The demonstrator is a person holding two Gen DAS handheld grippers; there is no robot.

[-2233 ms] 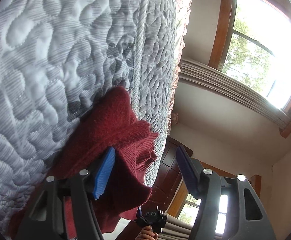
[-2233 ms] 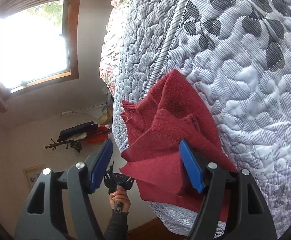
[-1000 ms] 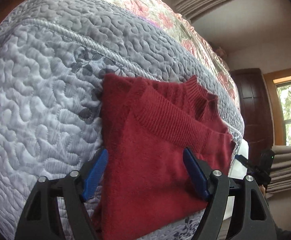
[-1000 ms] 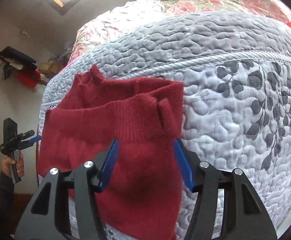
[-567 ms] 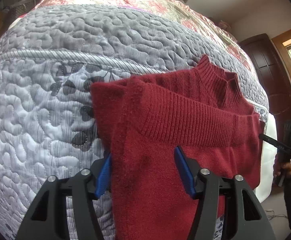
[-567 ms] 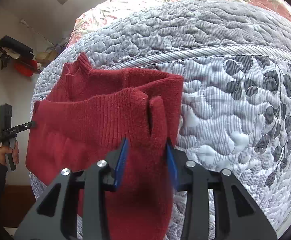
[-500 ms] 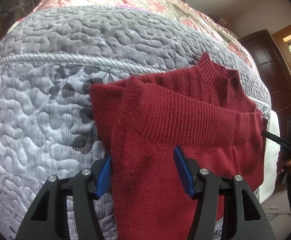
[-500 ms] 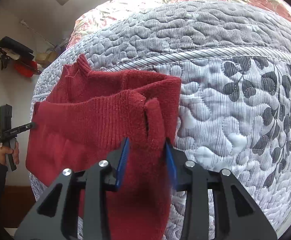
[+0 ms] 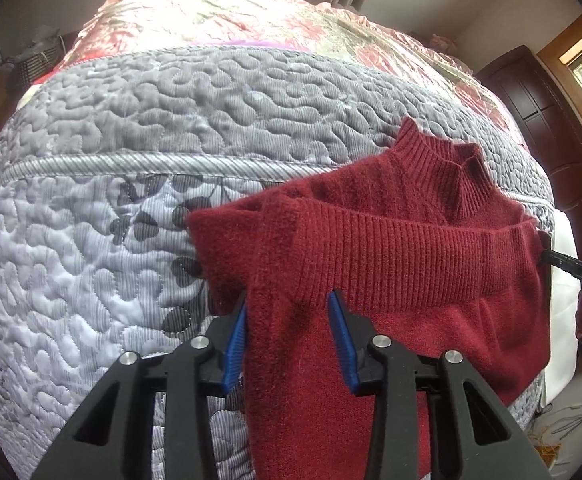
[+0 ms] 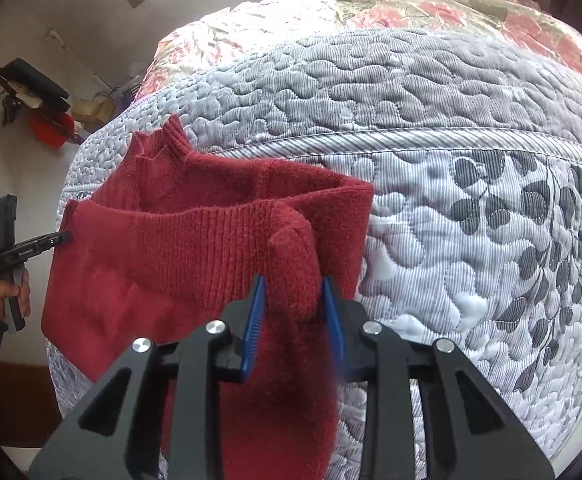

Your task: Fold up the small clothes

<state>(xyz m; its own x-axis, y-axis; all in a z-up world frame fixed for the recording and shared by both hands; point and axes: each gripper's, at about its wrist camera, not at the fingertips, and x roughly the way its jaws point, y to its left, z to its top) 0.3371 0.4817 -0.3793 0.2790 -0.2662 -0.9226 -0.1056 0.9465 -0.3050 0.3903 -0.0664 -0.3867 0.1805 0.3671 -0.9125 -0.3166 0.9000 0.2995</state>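
Half a second ago both sets of jaws stood wider around the cloth; now the left gripper has its blue pads drawn in against a fold of the red sweater, and the right gripper is pinched tighter on a bunched corner of the same garment, so each is clamped on the knit. The sweater itself has hardly shifted. It lies on the bed, on the grey quilted bedspread, with its lower part doubled up over the chest so that the ribbed hem band runs across the middle, and the ribbed high collar pokes out above it, pointing towards the far side of the bed. In the right wrist view the sweater hangs partly over the near edge of the mattress. The knit looks fuzzy and soft on the body, with fine upright ribs at hem and neck. The bedspread is stitched in winding puffed lines, with a corded seam and dark leaf prints below it; beyond lies a shiny floral cover in pink and green.
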